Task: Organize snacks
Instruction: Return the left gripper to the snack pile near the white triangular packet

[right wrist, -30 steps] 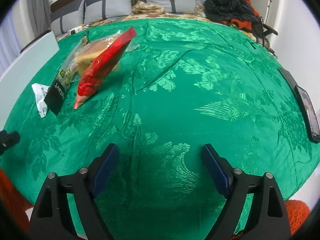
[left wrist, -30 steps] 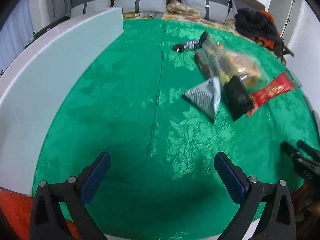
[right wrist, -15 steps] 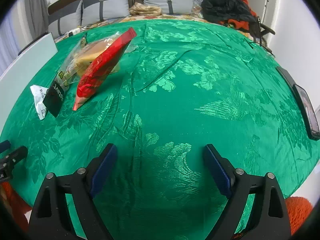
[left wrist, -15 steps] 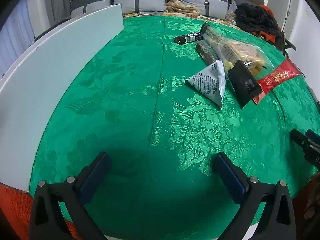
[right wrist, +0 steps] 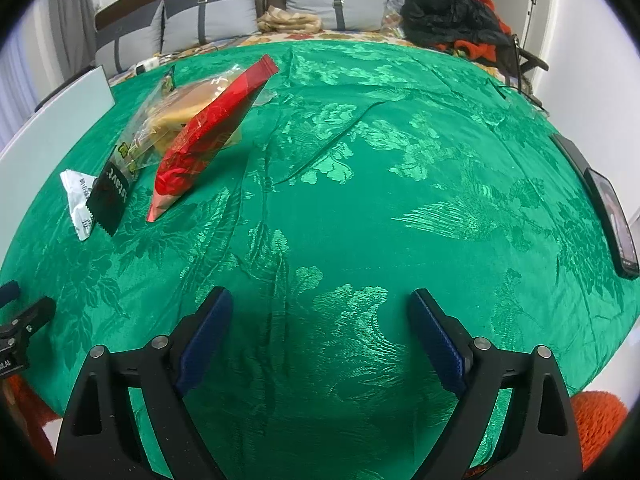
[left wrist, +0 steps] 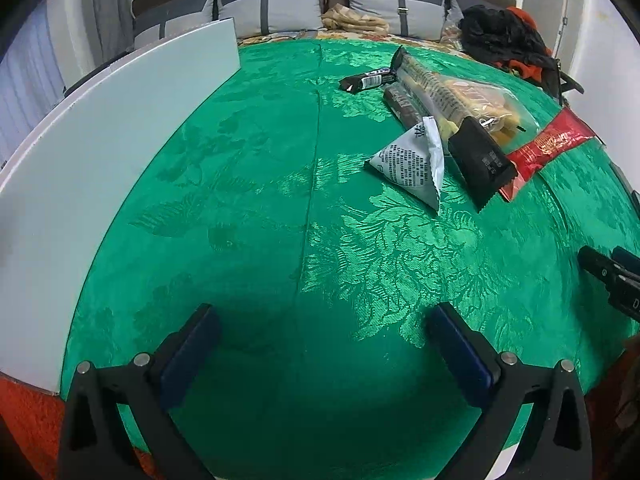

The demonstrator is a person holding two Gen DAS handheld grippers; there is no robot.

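Your left gripper [left wrist: 320,344] is spread wide with nothing between the fingers, hovering over bare green cloth [left wrist: 248,200]; the white board [left wrist: 100,152] lies along its left. The snacks sit in one pile, ahead and to the right in the left view, well apart from both grippers. Left to right there: small black bar [left wrist: 366,80], brown bar [left wrist: 404,109], white triangular packet [left wrist: 416,160], clear bag of yellow biscuits [left wrist: 468,94], black wrapper [left wrist: 480,160], red packet [left wrist: 548,146]. The white packet is nearest and lies apart from the overlap, so I'd take it first; come in low with the fingers across a corner, since flat film will likely slide on that glossy cloth. The black wrapper rests on the biscuit bag and the red packet's end, so lifting either of those first would probably drag it along. Your right gripper [right wrist: 320,332] is released too, holding nothing, over bare cloth with the pile off to its left. Keep it clear of the phone [right wrist: 610,216] at the right edge.
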